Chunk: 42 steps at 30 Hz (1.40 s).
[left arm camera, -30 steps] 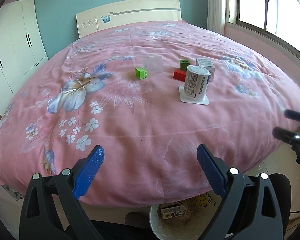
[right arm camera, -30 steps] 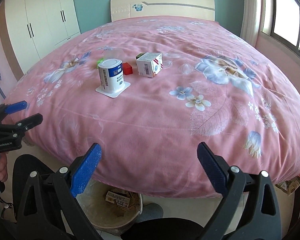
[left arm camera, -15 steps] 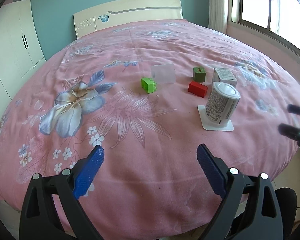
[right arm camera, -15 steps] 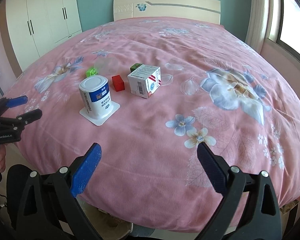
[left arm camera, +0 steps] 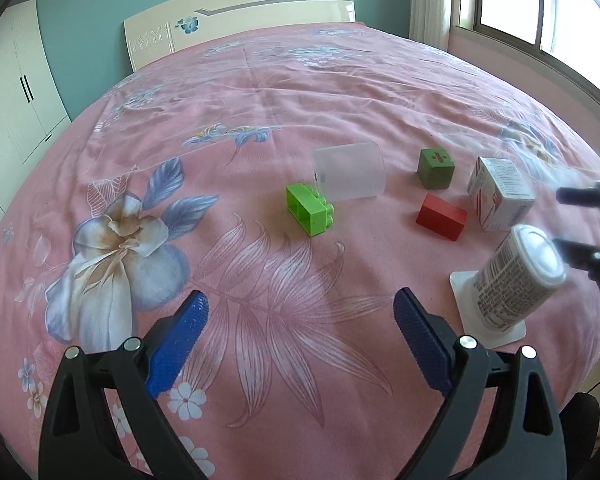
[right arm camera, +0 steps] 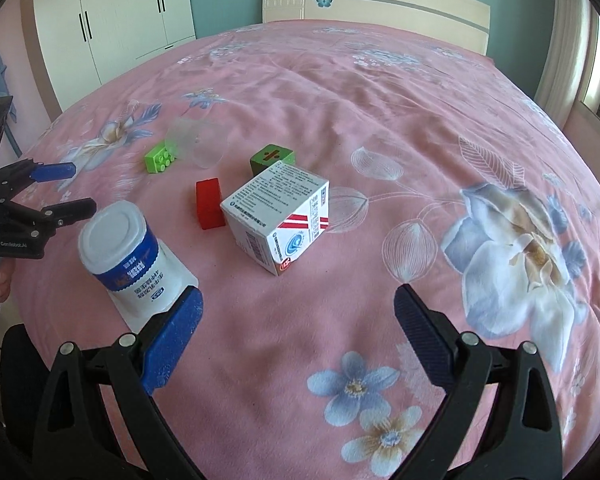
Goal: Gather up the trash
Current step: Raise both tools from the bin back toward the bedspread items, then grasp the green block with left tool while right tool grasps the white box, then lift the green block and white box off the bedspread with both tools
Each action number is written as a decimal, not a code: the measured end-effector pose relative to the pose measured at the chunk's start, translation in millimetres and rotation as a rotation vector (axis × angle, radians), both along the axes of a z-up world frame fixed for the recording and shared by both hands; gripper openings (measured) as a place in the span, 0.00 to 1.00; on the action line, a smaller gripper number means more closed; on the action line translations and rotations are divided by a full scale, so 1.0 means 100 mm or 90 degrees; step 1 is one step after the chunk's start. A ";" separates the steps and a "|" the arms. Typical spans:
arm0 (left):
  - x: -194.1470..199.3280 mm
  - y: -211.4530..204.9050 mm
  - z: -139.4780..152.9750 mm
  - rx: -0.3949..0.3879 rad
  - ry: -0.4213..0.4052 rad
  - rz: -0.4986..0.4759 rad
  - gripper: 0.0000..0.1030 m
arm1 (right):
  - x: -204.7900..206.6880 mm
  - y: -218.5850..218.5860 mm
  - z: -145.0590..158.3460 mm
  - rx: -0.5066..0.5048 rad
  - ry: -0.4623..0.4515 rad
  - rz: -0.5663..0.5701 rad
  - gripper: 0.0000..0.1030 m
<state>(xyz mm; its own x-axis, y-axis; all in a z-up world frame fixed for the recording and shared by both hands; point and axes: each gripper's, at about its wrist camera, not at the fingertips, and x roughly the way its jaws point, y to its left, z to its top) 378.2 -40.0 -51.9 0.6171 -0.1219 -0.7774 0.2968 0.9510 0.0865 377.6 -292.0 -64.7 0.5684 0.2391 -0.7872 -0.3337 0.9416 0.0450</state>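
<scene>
On the pink floral bed lie a white yogurt cup (left arm camera: 516,280) (right arm camera: 120,252) standing upside down on its square lid, a white medicine box (left arm camera: 500,194) (right arm camera: 278,216), and a clear plastic cup (left arm camera: 350,176) (right arm camera: 198,142) on its side. My left gripper (left arm camera: 300,336) is open and empty, over the bed short of the clear cup; it shows at the left edge of the right wrist view (right arm camera: 60,188). My right gripper (right arm camera: 298,332) is open and empty, just short of the box, with the yogurt cup by its left finger; it shows blurred in the left wrist view (left arm camera: 572,224).
A light green brick (left arm camera: 310,208) (right arm camera: 160,158), a red block (left arm camera: 442,216) (right arm camera: 209,204) and a dark green cube (left arm camera: 436,168) (right arm camera: 272,158) lie among the trash. A headboard (left arm camera: 240,28) and white wardrobes (right arm camera: 112,12) stand behind. A window (left arm camera: 540,8) is at the right.
Both grippers have moved forward from beyond the bed's foot to over the bedspread, so the objects are closer. The bin below the bed edge has left view. Both stay open.
</scene>
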 end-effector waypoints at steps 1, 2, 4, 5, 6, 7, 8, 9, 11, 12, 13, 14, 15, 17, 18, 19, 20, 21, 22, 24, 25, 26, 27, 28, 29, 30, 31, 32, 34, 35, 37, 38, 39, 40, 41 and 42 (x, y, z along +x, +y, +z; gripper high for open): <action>0.06 -0.01 -0.01 0.000 0.002 -0.001 0.93 | 0.06 0.01 -0.01 -0.005 0.001 0.006 0.92; 0.11 -0.02 -0.02 -0.001 0.004 -0.001 0.93 | 0.11 0.03 -0.02 -0.012 0.003 0.012 0.92; 0.19 -0.05 -0.05 0.003 0.008 -0.004 0.93 | 0.21 0.05 -0.04 -0.015 0.008 0.026 0.92; 0.22 -0.06 -0.06 -0.002 0.011 -0.006 0.93 | 0.27 0.06 -0.06 -0.016 0.013 0.029 0.92; 0.25 -0.07 -0.06 -0.007 0.015 -0.009 0.93 | 0.31 0.07 -0.08 -0.021 0.017 0.030 0.92; 0.28 -0.08 -0.08 -0.006 0.017 -0.012 0.93 | 0.35 0.08 -0.09 -0.024 0.016 0.037 0.92; 0.30 -0.09 -0.09 -0.005 0.015 -0.012 0.93 | 0.38 0.09 -0.11 -0.026 0.020 0.045 0.92; 0.33 -0.10 -0.10 -0.005 0.019 -0.013 0.93 | 0.42 0.11 -0.13 -0.032 0.026 0.048 0.92; 0.40 -0.10 -0.13 -0.013 0.028 -0.013 0.93 | 0.46 0.13 -0.16 -0.036 0.026 0.059 0.92; 0.43 -0.11 -0.15 -0.015 0.031 -0.013 0.93 | 0.48 0.14 -0.17 -0.038 0.027 0.064 0.92; 0.47 -0.11 -0.16 -0.018 0.035 -0.015 0.93 | 0.49 0.15 -0.18 -0.040 0.027 0.067 0.92; 0.49 -0.12 -0.16 -0.023 0.038 -0.016 0.93 | 0.51 0.15 -0.19 -0.041 0.026 0.068 0.92; 0.52 -0.12 -0.17 -0.026 0.039 -0.014 0.93 | 0.53 0.15 -0.20 -0.039 0.028 0.072 0.92; 0.58 -0.14 -0.18 -0.030 0.042 -0.016 0.93 | 0.58 0.15 -0.23 -0.045 0.030 0.072 0.92; 0.60 -0.14 -0.18 -0.036 0.045 -0.015 0.93 | 0.59 0.15 -0.23 -0.043 0.031 0.074 0.92; 0.63 -0.14 -0.18 -0.041 0.048 -0.012 0.93 | 0.61 0.15 -0.24 -0.042 0.032 0.078 0.92; 0.66 -0.14 -0.19 -0.042 0.049 -0.011 0.93 | 0.62 0.15 -0.24 -0.044 0.030 0.077 0.92; 0.68 -0.15 -0.20 -0.045 0.051 -0.014 0.93 | 0.64 0.15 -0.25 -0.043 0.031 0.079 0.92; 0.72 -0.14 -0.21 -0.050 0.056 -0.012 0.92 | 0.66 0.14 -0.26 -0.041 0.034 0.080 0.92; 0.79 -0.14 -0.24 -0.053 0.063 -0.003 0.92 | 0.70 0.14 -0.27 -0.039 0.033 0.079 0.92; 0.82 -0.14 -0.26 -0.053 0.067 0.002 0.89 | 0.71 0.13 -0.28 -0.037 0.034 0.077 0.91; 0.85 -0.14 -0.28 -0.057 0.073 0.002 0.85 | 0.73 0.12 -0.28 -0.035 0.035 0.076 0.90; 0.88 -0.13 -0.31 -0.061 0.082 0.001 0.76 | 0.75 0.12 -0.29 -0.032 0.036 0.078 0.85; 0.90 -0.13 -0.33 -0.062 0.083 0.004 0.72 | 0.76 0.10 -0.29 -0.030 0.038 0.076 0.80; 0.91 -0.13 -0.34 -0.061 0.084 0.004 0.72 | 0.77 0.09 -0.29 -0.027 0.039 0.076 0.80; 0.93 -0.14 -0.34 -0.063 0.083 0.004 0.70 | 0.77 0.09 -0.29 -0.026 0.040 0.077 0.79; 0.94 -0.14 -0.34 -0.063 0.082 0.008 0.64 | 0.78 0.08 -0.29 -0.028 0.039 0.076 0.76; 0.96 -0.14 -0.34 -0.060 0.082 0.009 0.62 | 0.78 0.08 -0.29 -0.028 0.040 0.075 0.74; 0.96 -0.15 -0.34 -0.058 0.081 0.014 0.56 | 0.80 0.07 -0.29 -0.027 0.041 0.072 0.68; 0.96 -0.15 -0.34 -0.057 0.079 0.013 0.55 | 0.79 0.07 -0.29 -0.024 0.042 0.074 0.67; 0.95 -0.14 -0.35 -0.057 0.078 0.016 0.47 | 0.78 0.06 -0.28 -0.028 0.040 0.073 0.61; 0.94 -0.14 -0.35 -0.057 0.078 0.014 0.45 | 0.78 0.06 -0.28 -0.030 0.040 0.076 0.59; 0.94 -0.13 -0.34 -0.058 0.078 0.015 0.42 | 0.77 0.06 -0.28 -0.032 0.041 0.075 0.59; 0.94 -0.12 -0.34 -0.059 0.079 0.020 0.37 | 0.77 0.06 -0.29 -0.034 0.042 0.075 0.58; 0.93 -0.12 -0.34 -0.060 0.080 0.018 0.35 | 0.76 0.07 -0.29 -0.036 0.040 0.079 0.57; 0.93 -0.12 -0.34 -0.059 0.080 0.015 0.30 | 0.76 0.07 -0.29 -0.038 0.040 0.079 0.55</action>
